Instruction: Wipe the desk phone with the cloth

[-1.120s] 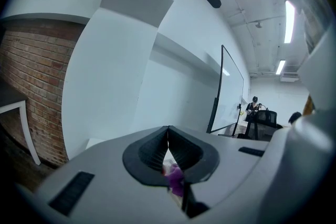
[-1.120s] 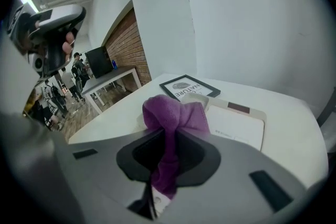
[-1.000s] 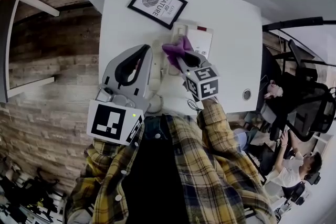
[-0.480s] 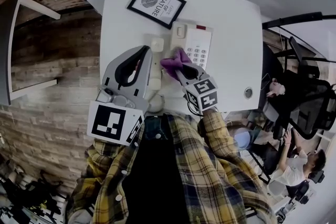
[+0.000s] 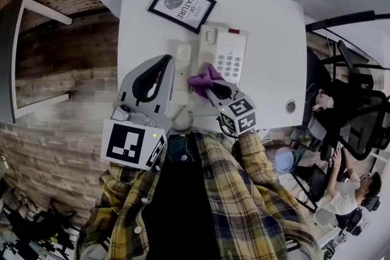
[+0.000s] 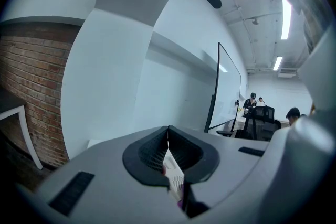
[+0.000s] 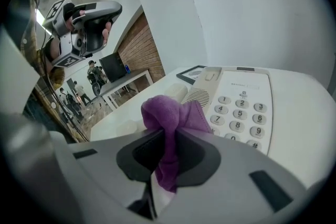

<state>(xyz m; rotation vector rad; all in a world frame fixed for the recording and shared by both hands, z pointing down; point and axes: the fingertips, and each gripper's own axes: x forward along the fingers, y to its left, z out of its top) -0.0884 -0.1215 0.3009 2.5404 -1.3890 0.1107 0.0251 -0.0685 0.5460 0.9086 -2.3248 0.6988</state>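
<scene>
A white desk phone point(image 5: 223, 52) lies on the white desk point(image 5: 268, 39), its handset point(image 5: 181, 65) off the cradle and lying at its left. My right gripper point(image 5: 210, 84) is shut on a bunched purple cloth point(image 5: 204, 77) at the phone's near-left corner. In the right gripper view the cloth point(image 7: 170, 118) bulges out of the jaws just short of the keypad point(image 7: 239, 107). My left gripper point(image 5: 165, 64) hangs raised over the desk's left side, left of the handset, shut and holding nothing point(image 6: 168, 135).
A black-framed picture point(image 5: 182, 5) lies at the desk's far left. A round cable grommet point(image 5: 290, 106) sits near the right edge. The phone's coiled cord point(image 5: 180, 120) trails at the near edge. Office chairs point(image 5: 350, 112) and people stand off to the right, a brick wall point(image 5: 61, 94) to the left.
My right gripper has drawn the cloth toward me, from over the phone's top-left part down to its near-left corner, uncovering the phone. The left gripper has barely moved.
</scene>
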